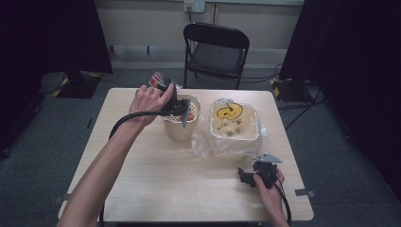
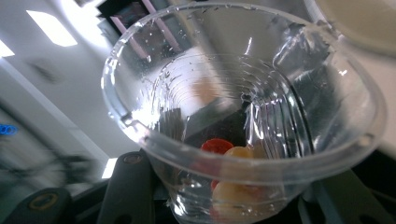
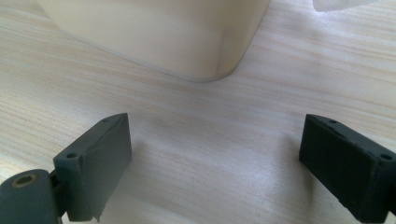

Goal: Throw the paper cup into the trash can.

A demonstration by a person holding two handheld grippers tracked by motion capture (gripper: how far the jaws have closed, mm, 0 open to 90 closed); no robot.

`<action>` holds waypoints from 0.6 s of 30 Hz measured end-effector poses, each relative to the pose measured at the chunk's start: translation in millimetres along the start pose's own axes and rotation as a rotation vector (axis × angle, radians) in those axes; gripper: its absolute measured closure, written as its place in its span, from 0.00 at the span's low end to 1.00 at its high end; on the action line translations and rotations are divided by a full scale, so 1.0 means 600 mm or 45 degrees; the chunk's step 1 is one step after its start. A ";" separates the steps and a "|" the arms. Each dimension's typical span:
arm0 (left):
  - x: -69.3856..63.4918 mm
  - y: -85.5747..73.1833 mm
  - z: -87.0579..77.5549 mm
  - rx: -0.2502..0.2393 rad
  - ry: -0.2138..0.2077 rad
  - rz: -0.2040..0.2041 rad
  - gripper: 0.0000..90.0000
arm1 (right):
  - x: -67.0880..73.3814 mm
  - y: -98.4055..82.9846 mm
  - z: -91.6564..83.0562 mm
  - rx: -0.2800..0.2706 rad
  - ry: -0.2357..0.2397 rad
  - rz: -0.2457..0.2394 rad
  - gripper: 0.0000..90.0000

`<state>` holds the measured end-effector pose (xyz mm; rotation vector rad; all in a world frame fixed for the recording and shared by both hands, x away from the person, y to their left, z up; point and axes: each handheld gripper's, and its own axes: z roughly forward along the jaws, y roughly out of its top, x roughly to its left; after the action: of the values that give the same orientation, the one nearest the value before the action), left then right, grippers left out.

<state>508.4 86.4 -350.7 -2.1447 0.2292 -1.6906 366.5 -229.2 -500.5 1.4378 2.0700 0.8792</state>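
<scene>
My left gripper (image 1: 165,88) is raised above a round cream tub (image 1: 181,126) at the table's middle and is shut on a clear plastic cup (image 1: 159,78). In the left gripper view the cup (image 2: 243,116) is tipped with its mouth toward the camera. Red and pale yellow food pieces (image 2: 229,154) lie near its lower rim, between the two black jaws of the left gripper (image 2: 233,198). My right gripper (image 1: 246,178) rests on the table at the front right. Its jaws stand open in the right gripper view (image 3: 215,158) with bare wood between them.
A square cream container (image 1: 235,124) with a yellow smiley lid sits in a clear plastic bag right of the tub; its corner (image 3: 163,32) lies just beyond my right jaws. A black folding chair (image 1: 215,47) stands behind the wooden table (image 1: 189,189).
</scene>
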 end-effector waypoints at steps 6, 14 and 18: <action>0.033 -0.019 0.002 -0.165 -0.333 -0.518 0.59 | 0.000 0.000 0.000 0.000 0.000 0.000 0.09; 0.064 -0.089 0.013 -0.535 -0.683 -1.325 0.59 | 0.000 0.000 0.000 0.001 -0.002 0.001 0.09; 0.070 -0.111 0.017 -0.694 -0.826 -1.586 0.59 | 0.000 0.000 0.000 0.001 -0.001 0.001 0.09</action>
<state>521.1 133.9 -288.1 -3.4712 -1.1793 -1.2809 366.4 -229.1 -500.3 1.4392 2.0691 0.8780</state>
